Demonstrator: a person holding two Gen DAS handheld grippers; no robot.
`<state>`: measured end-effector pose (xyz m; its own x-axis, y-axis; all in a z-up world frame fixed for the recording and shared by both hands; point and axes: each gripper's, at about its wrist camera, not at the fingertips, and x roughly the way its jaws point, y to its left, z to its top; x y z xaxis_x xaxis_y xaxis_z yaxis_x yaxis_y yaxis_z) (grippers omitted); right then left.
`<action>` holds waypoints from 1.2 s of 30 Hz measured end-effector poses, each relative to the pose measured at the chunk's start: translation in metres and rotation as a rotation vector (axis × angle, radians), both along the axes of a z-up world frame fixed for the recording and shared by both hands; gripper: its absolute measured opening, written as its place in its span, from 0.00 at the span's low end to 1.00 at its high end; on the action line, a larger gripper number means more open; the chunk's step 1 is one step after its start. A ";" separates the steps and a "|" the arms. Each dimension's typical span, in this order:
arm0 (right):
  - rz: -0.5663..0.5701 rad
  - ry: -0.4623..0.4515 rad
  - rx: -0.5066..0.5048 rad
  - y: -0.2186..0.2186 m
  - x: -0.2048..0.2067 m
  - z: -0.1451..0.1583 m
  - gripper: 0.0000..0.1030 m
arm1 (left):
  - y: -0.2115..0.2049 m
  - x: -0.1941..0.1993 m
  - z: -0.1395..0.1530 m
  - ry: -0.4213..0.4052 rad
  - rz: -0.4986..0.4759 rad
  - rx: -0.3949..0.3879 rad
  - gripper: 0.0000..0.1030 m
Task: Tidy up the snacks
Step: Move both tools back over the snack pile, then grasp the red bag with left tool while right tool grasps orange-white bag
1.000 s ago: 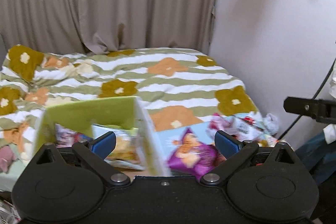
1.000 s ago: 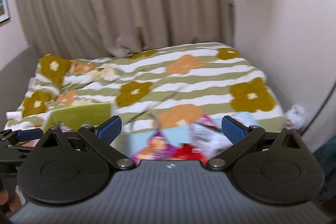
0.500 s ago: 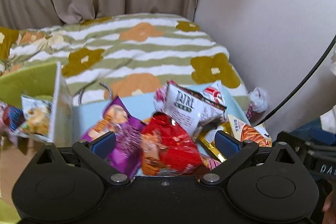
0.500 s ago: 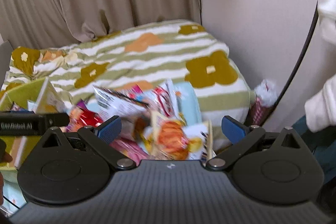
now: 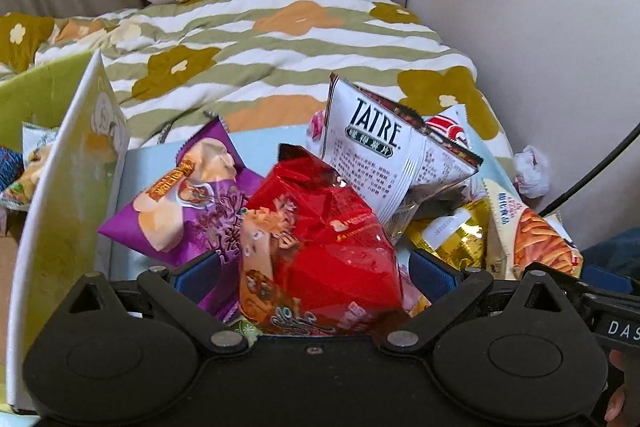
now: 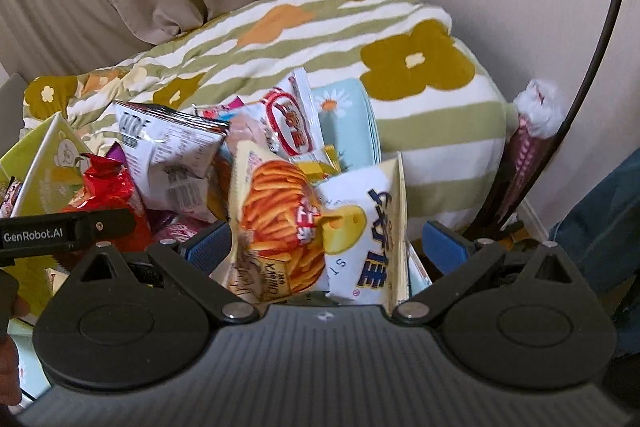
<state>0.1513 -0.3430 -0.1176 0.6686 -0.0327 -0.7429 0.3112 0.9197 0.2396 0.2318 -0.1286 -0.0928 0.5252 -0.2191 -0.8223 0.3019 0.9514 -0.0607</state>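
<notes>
Both your tongs gape wide, gripping nothing. Left gripper [image 5: 314,273] has the red bag [image 5: 320,247] upright between its 2 fingers; right gripper [image 6: 326,247] brackets the fries bag [image 6: 280,223]. Green box [image 5: 68,163] sits left.

The bed [image 5: 280,39] wears a striped quilt [image 6: 420,131] with flowers (olive and orange). At its near edge sit a green box [image 5: 60,163] and, just beside it, a pale-blue box [image 5: 264,143] heaped with snack bags [image 5: 320,243].
</notes>
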 end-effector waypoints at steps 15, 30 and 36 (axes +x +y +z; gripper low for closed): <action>0.051 -0.029 0.039 -0.007 0.009 -0.018 1.00 | -0.003 -0.008 -0.008 -0.022 -0.028 0.040 0.67; 0.149 -0.049 -0.062 0.007 0.018 -0.023 1.00 | 0.002 -0.022 0.003 -0.060 -0.013 0.027 0.60; 0.170 -0.064 -0.092 0.011 0.012 -0.018 0.93 | 0.005 -0.027 0.009 -0.075 -0.015 0.015 0.59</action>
<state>0.1635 -0.3320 -0.1359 0.7158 0.0183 -0.6981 0.1369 0.9766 0.1660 0.2044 -0.1233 -0.0837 0.5825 -0.2153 -0.7838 0.3194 0.9474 -0.0229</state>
